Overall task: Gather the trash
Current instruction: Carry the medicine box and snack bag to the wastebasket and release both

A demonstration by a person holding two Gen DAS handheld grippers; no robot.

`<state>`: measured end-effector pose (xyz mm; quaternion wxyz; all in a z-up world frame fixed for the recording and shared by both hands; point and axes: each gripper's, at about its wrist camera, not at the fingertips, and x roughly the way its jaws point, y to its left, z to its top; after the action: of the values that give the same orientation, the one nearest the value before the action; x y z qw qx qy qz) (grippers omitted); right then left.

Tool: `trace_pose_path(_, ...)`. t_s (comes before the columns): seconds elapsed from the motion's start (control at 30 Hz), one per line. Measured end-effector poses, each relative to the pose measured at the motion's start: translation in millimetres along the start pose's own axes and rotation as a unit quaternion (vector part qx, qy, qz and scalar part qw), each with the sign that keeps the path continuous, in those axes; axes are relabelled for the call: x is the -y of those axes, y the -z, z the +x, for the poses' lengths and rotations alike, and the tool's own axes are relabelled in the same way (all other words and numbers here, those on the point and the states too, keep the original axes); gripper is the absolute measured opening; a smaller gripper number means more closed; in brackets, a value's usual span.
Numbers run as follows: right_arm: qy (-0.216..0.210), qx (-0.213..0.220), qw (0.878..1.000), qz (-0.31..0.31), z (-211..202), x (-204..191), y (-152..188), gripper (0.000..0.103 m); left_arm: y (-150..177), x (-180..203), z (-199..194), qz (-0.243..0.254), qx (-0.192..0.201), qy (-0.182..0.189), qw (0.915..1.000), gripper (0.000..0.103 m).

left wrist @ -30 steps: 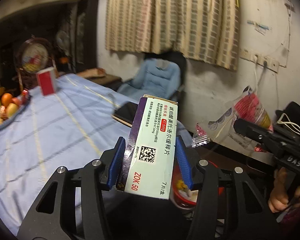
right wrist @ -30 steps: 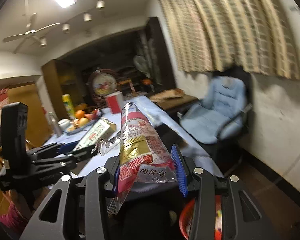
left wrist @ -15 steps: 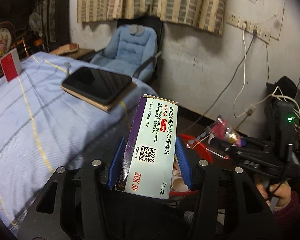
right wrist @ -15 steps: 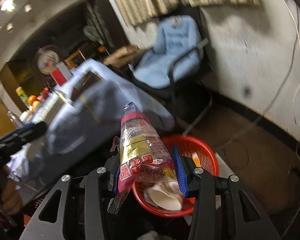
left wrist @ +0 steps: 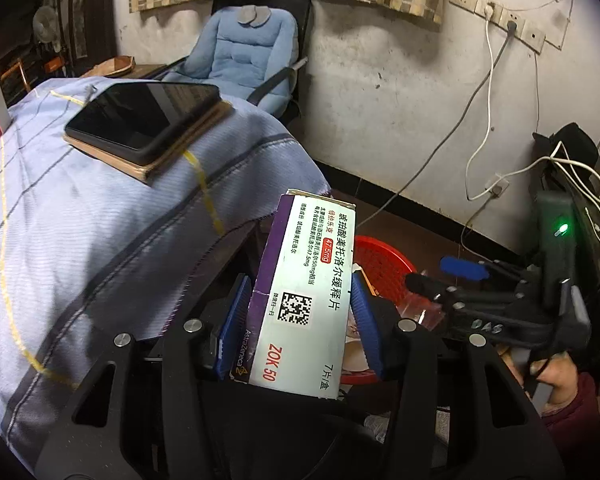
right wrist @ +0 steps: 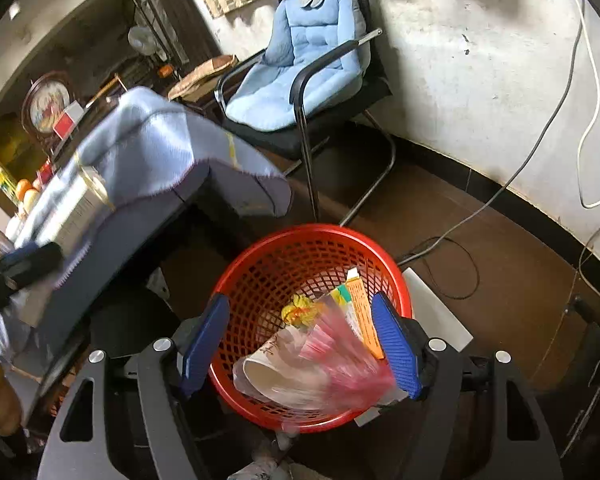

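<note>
The right gripper [right wrist: 300,344], jaws opening, let its snack wrapper [right wrist: 332,364] fall into the red basket [right wrist: 260,256] below (blurred); the left gripper [left wrist: 298,320] clamped the medicine box [left wrist: 304,300], undumped.

Left gripper [left wrist: 298,328]: black skeletal plastic frame, triangular cut-outs, silver screw heads at pivots, blue ribbed pads [left wrist: 231,330] on fingers. Right gripper [right wrist: 298,346]: same build, black arms, silver screws, blue ribbed pads [right wrist: 396,350]. In left wrist view, right gripper's side shows white lettering on black body. Person's hand [left wrist: 548,376] with dark red sleeve [left wrist: 572,408] at grip.
</note>
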<state>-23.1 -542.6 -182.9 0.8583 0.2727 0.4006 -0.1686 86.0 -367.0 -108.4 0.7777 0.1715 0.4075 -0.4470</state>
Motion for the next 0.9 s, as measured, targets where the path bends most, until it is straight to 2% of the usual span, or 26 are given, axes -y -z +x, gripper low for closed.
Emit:
trace_pose_path(0.37,-0.012,0.055,0.998,0.039,-38,18,-10,0.073,-1,13,16,0.02,-0.017,0.006,0.9996,0.051)
trace_pose_path(0.53,0.006,0.098,0.994,0.044,-60,21,-12,0.084,-5,23,31,0.034,-0.028,0.012,0.999,0.051)
trace_pose_path(0.67,0.016,0.109,0.993,0.042,-68,24,-11,0.086,-8,36,55,0.046,-0.047,0.025,0.9975,0.051)
trace_pose_path(0.87,0.03,0.1,0.994,0.041,-65,28,-10,0.087,-6,52,93,0.059,-0.08,0.037,0.9944,0.052)
trace_pose_path(0.9,0.03,0.096,0.994,0.041,-64,28,-9,0.087,-4,53,98,0.061,-0.086,0.035,0.9939,0.055)
